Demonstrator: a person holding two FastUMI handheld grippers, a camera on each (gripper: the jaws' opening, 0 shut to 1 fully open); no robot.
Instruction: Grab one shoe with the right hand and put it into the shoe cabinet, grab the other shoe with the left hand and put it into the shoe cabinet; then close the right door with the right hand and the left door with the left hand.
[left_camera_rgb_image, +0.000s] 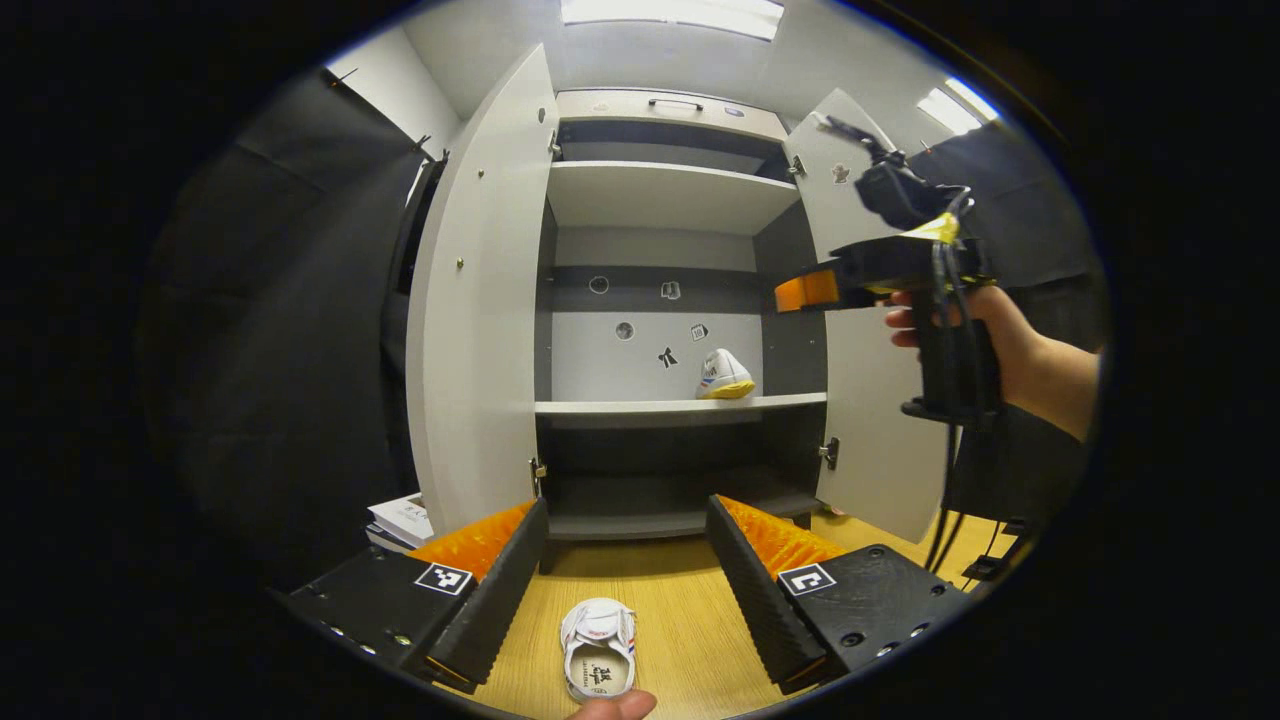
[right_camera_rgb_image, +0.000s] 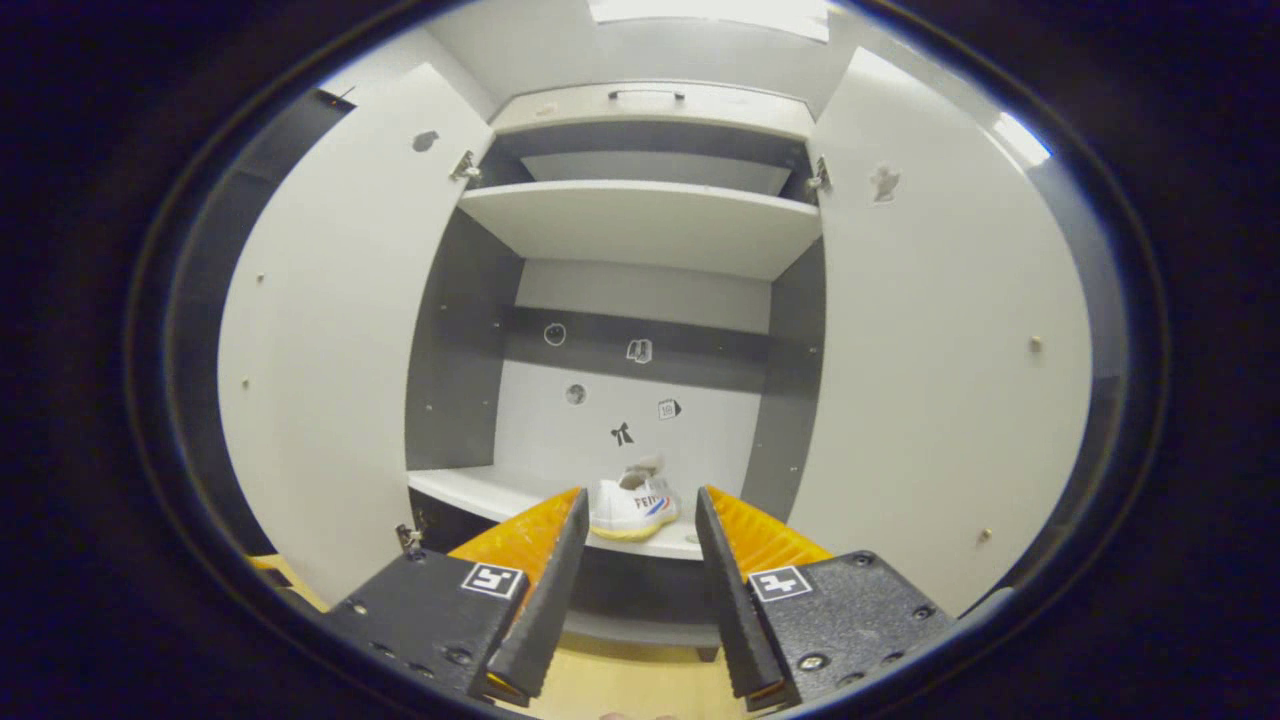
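Hovering above the wooden floor (left_camera_rgb_image: 690, 600), the left gripper (left_camera_rgb_image: 628, 590) has its fingers spread wide with nothing between them. One shoe (left_camera_rgb_image: 598, 646) lies on the floor below the gap, opening up, apart from both fingers. A fingertip (left_camera_rgb_image: 612, 706) pokes in at the bottom edge, just beside the shoe.

The shoe cabinet (left_camera_rgb_image: 660, 300) stands ahead with both doors swung open: left door (left_camera_rgb_image: 480, 300), right door (left_camera_rgb_image: 870, 420). The other shoe (left_camera_rgb_image: 724, 376) sits on the middle shelf (left_camera_rgb_image: 620, 407), toward the right side, near the back wall. Small stickers dot the back panel (left_camera_rgb_image: 650, 355). A stack of books or papers (left_camera_rgb_image: 402, 520) lies on the floor by the left door's foot.

In the left gripper view, the right gripper (left_camera_rgb_image: 805, 290) is held by a hand (left_camera_rgb_image: 960, 320) up in front of the right door, well above the shelf; can't tell its finger state from there. In the right gripper view, the right gripper (right_camera_rgb_image: 632, 545) has fingers spread, empty, pointing into the cabinet (right_camera_rgb_image: 640, 230) at the shelved shoe (right_camera_rgb_image: 634, 508), not touching it.
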